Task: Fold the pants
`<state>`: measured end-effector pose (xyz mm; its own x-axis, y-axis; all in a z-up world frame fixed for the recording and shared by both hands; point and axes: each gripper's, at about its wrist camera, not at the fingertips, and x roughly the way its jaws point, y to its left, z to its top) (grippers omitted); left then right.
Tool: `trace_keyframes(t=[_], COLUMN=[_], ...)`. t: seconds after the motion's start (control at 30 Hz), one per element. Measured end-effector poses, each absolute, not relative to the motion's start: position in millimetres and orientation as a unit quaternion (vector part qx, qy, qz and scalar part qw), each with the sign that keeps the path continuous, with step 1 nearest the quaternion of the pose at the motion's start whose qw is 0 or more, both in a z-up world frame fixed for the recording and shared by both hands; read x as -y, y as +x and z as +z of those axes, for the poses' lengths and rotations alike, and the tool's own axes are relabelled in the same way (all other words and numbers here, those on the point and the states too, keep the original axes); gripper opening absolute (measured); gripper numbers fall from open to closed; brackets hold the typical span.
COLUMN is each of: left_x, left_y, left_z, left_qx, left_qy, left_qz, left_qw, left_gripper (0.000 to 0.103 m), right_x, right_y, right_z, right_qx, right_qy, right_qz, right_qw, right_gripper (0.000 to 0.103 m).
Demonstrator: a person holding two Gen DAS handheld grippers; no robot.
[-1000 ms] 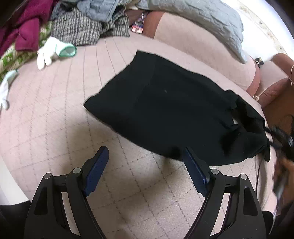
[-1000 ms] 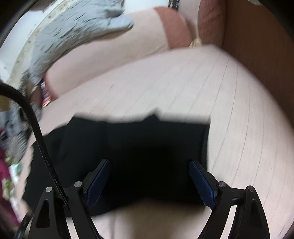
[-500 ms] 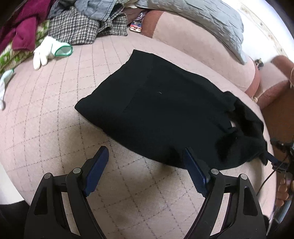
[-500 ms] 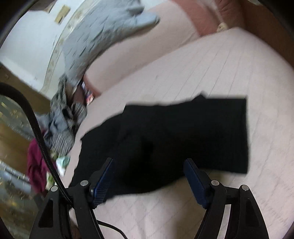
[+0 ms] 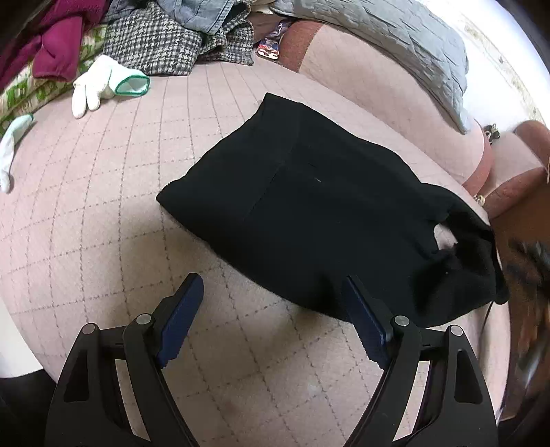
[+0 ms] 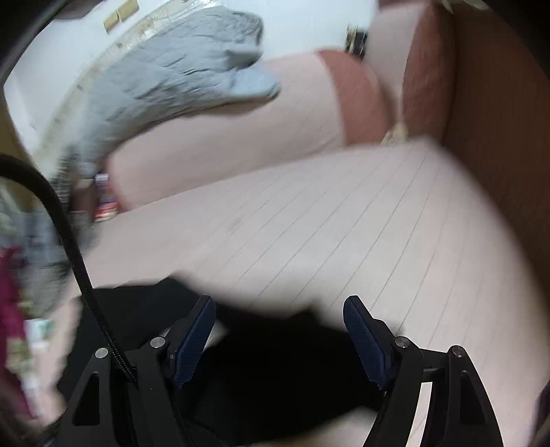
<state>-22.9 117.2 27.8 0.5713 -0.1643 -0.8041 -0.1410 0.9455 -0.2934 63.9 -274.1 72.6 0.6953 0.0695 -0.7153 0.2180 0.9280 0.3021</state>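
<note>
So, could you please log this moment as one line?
stage: mid-fold | black pants: folded, on bed | left gripper: open, empty | right gripper: open, empty

The pants (image 5: 309,220) lay folded on the bed (image 5: 103,213), ahead of the left gripper (image 5: 271,316) and partly under the right gripper (image 6: 278,337). Behind them a pillow (image 5: 361,86) lay against the wall, with a blanket (image 5: 395,31) on it. At far left a glove (image 5: 103,84) lay before a heap of clothes (image 5: 154,41).
</note>
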Motion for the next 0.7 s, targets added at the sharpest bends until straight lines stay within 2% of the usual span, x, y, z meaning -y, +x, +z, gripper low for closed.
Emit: trace_keyframes(t=[0.13,0.27,0.3,0.43,0.5,0.6,0.7], left_x=[-121.5,-127.4,-129.7,-137.2,-135.9,-128.3,-117.6], left_y=[-24.2,-26.0,-26.4,-26.5,-23.2,-12.4,3.7], left_z=[28.0,28.5,28.4,27.6,26.9,24.8,23.4], left_qx=[-0.463,-0.457,-0.456,-0.449,-0.446,-0.443,-0.445], left_qy=[-0.179,-0.186,-0.189,-0.207,-0.208,-0.199,-0.187], left_qz=[-0.004,0.009,0.012,0.017,0.023,0.031,0.029], left_qw=[0.868,0.87,0.87,0.869,0.87,0.874,0.876], left_gripper=[0.083,0.083,0.083,0.083,0.083,0.083,0.083], right_x=[268.3,272.6,275.5,281.0,278.7,272.1,271.1], right_y=[-1.8,-22.0,-26.0,-30.9,-21.5,-3.3,8.3], right_z=[39.7,1.6,-0.7,-0.1,-0.8,-2.2,-2.4], right_qx=[-0.405,-0.434,-0.421,-0.407,-0.401,-0.389,-0.38], right_qy=[0.262,0.3,0.312,0.306,0.303,0.283,0.257], right_qz=[-0.004,-0.028,-0.026,-0.044,-0.044,-0.047,-0.054], right_qw=[0.876,0.849,0.852,0.859,0.863,0.875,0.887], right_gripper=[0.077,0.077,0.077,0.079,0.088,0.094,0.095])
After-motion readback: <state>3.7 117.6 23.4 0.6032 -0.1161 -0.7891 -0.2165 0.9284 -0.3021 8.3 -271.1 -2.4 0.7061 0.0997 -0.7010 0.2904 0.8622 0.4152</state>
